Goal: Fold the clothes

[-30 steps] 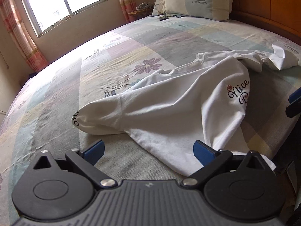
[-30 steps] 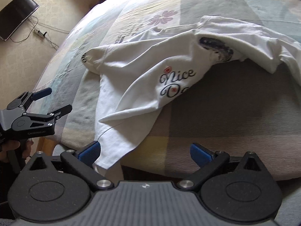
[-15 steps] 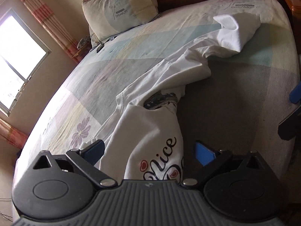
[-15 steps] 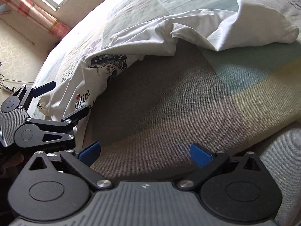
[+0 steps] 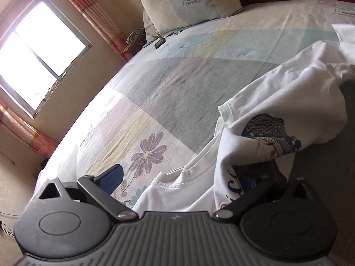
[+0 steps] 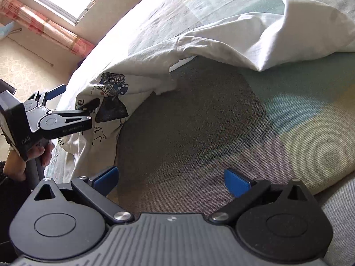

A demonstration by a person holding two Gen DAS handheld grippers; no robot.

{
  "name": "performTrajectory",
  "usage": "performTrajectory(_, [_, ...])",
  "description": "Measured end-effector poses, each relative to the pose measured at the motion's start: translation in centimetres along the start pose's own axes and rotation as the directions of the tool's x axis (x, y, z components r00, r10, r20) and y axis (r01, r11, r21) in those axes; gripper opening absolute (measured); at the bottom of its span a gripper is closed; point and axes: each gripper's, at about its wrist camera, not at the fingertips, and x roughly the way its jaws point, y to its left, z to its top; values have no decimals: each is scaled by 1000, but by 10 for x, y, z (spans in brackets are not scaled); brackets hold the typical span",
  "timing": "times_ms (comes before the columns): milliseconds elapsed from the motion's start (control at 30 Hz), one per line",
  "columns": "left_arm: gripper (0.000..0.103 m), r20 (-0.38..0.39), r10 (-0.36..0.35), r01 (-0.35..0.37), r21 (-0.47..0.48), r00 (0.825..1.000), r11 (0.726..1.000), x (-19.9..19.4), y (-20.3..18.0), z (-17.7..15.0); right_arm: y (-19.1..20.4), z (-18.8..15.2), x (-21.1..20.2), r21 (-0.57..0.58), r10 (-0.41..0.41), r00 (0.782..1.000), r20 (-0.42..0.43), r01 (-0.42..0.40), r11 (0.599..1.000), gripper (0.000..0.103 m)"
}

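1. The bed (image 5: pixel 177 84) fills the room, its cover a patchwork of grey, blue and pale yellow with a purple flower printed on it.
2. A white T-shirt (image 5: pixel 277 102) lies crumpled across the bed's near side, its printed picture folded up on top and one end bunched toward the headboard (image 6: pixel 288 28).
3. A pillow (image 5: pixel 188 2) leans at the head of the bed, beside the window (image 5: pixel 37 59) and striped curtain.
4. The left tongs (image 5: pixel 180 178) sit over the shirt's collar, spread wide, one finger under a fold of cloth, nothing pinched.
5. The right tongs (image 6: pixel 170 180) hover over bare cover, spread wide and empty.
6. A hand (image 6: pixel 26 157) grips the left handle.
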Motion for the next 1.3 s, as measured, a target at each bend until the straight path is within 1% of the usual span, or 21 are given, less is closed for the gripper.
performTrajectory(67, [102,-51,-49,43,-99,997,994,25,19,-2,3,-1,3,-12,1,1000,-2,-1,1000,103])
performTrajectory(100, [102,-74,-85,74,-146,994,987,36,25,-6,4,-1,4,-18,0,1000,-2,0,1000,103])
performTrajectory(133, [102,-95,-123,103,-194,988,976,47,31,-9,6,-2,5,-25,-1,1000,-3,1,1000,103])
performTrajectory(167, [102,-121,-169,134,-255,978,958,58,35,-14,7,-2,6,-31,0,1000,-2,0,1000,103])
performTrajectory(233, [102,-130,-205,152,-333,970,931,65,39,-22,9,-5,7,-42,15,1000,-1,-15,999,103])
performTrajectory(300, [102,-106,-200,153,-344,974,926,54,40,-27,11,-6,9,-59,29,1000,-3,-29,998,103])
performTrajectory(367, [101,-87,-188,149,-337,978,930,38,41,-30,13,-7,9,-95,53,999,-1,-53,994,103])
performTrajectory(433, [101,-65,-184,152,-340,981,928,19,43,-34,17,0,14,-142,75,997,1,-74,987,103])
performTrajectory(567, [101,-15,-179,159,-382,984,910,-24,48,-48,29,22,42,-267,121,993,17,-112,957,103])
performTrajectory(633, [101,-5,-167,151,-401,986,904,-42,48,-58,32,36,62,-291,134,990,39,-117,950,103])
performTrajectory(733, [101,-1,-139,126,-422,990,898,-63,47,-72,40,54,87,-329,163,983,88,-126,936,103])
performTrajectory(867, [101,-20,-96,76,-458,995,886,-76,49,-87,54,71,118,-368,205,970,132,-144,918,103])
performTrajectory(933, [101,-29,-83,59,-481,996,875,-80,54,-93,60,77,128,-373,241,962,130,-177,911,103])
performTrajectory(1000, [101,-39,-71,42,-504,997,863,-84,60,-98,65,80,129,-365,291,953,83,-243,899,103])
performTrajectory(1033, [101,-43,-66,34,-515,997,857,-85,62,-101,66,82,126,-353,328,944,43,-293,889,103])
performTrajectory(1067, [101,-43,-65,32,-523,997,852,-87,64,-104,67,83,120,-333,376,927,4,-354,874,103])
performTrajectory(1100, [101,-43,-64,31,-531,997,847,-88,65,-106,67,83,112,-310,427,904,-31,-415,856,103])
performTrajectory(1167, [101,-41,-66,33,-544,997,838,-90,66,-109,66,83,89,-268,525,848,-75,-524,808,103])
performTrajectory(1233, [101,-32,-73,43,-551,997,834,-93,64,-109,70,83,65,-260,585,806,-87,-586,768,103])
performTrajectory(1300, [101,-11,-83,64,-542,997,838,-98,59,-108,75,84,40,-262,636,767,-87,-634,728,103])
